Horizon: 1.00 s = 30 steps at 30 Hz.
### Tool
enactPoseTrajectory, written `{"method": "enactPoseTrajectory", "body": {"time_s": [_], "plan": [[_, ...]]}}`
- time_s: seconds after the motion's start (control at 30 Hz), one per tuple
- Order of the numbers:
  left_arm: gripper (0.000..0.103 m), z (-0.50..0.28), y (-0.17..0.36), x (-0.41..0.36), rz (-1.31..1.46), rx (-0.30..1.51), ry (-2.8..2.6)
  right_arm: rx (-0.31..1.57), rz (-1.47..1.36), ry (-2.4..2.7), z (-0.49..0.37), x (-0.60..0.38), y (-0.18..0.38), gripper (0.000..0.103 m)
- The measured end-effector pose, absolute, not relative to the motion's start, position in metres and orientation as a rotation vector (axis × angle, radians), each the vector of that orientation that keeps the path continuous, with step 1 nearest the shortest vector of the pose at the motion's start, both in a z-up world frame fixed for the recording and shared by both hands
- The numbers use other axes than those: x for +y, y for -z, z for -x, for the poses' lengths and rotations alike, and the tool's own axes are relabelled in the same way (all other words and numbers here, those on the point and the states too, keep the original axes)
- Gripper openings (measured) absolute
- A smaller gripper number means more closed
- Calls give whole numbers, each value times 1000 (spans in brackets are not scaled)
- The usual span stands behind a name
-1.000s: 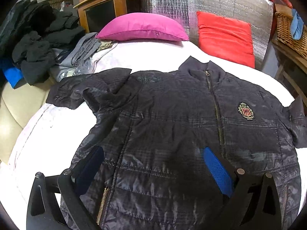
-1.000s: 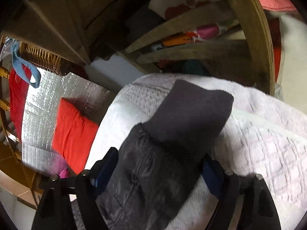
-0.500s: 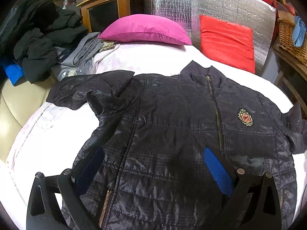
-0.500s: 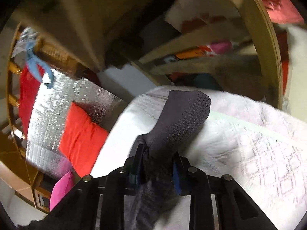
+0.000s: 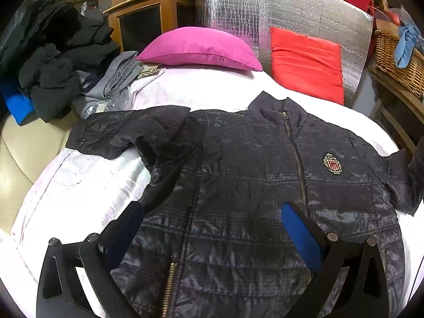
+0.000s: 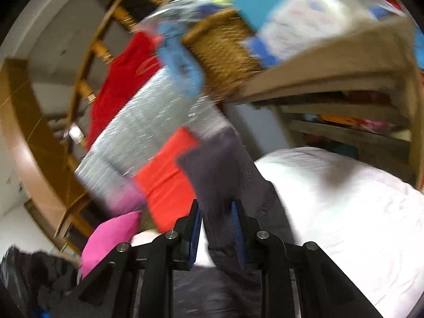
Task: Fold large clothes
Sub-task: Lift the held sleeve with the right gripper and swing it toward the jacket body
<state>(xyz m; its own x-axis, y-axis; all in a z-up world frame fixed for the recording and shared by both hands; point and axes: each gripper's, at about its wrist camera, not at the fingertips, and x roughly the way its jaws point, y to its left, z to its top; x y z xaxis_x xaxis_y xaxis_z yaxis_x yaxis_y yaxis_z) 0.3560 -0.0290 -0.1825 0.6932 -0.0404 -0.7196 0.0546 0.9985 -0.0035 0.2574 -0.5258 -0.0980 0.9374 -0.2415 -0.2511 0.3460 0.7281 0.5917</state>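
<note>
The step in hand is the first fold of the dark quilted jacket (image 5: 254, 193), which lies front-up and zipped on the white bed (image 5: 79, 185): one sleeve is being taken up so it can go across the body. The right tongs (image 6: 216, 228) have just been closing and are now clenched on the ribbed cuff (image 6: 212, 169) of that sleeve, the grey knit standing up between the blue pads (image 6: 236, 228) and past their tips; that view is blurred, so little else near it can be read. The left tongs (image 5: 212, 225) hang released above the lower front of the jacket, jaws wide, the zip running up just inside the right-hand pad, grasping nothing. Ahead of them the other sleeve (image 5: 127, 137) lies crumpled out to the left, and beyond the collar sit a pink pillow (image 5: 198, 49) and a red cushion (image 5: 307, 61). The next move, as I judge it, calls for carrying the held cuff inward over the chest and laying the sleeve flat, while the left tongs pin the body so it does not drag.
</note>
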Motion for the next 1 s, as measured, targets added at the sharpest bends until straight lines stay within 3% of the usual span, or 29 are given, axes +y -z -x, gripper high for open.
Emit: {"method": "enactPoseTrajectory", "body": {"time_s": [0.33, 0.53, 0.57, 0.6, 0.63, 0.67, 0.77, 1.0], "plan": [[103, -337, 174, 9, 4, 791, 62, 305, -666, 75, -341, -377, 110, 20], [103, -337, 171, 6, -44, 813, 69, 303, -889, 20, -313, -408, 148, 22], [103, -337, 169, 3, -40, 817, 74, 311, -933, 36, -309, -420, 154, 26], [103, -337, 167, -1, -37, 819, 78, 326, -999, 65, -303, -435, 162, 48], [103, -338, 164, -7, -37, 820, 86, 344, -1084, 94, -298, -455, 171, 87], [103, -337, 162, -12, -40, 819, 89, 329, -1157, 117, -290, -471, 180, 96], [103, -337, 155, -29, -31, 815, 103, 306, -1135, 219, -273, -502, 182, 97], [103, -358, 152, -63, -37, 873, 115, 633, -584, 337, -302, -502, 169, 97]]}}
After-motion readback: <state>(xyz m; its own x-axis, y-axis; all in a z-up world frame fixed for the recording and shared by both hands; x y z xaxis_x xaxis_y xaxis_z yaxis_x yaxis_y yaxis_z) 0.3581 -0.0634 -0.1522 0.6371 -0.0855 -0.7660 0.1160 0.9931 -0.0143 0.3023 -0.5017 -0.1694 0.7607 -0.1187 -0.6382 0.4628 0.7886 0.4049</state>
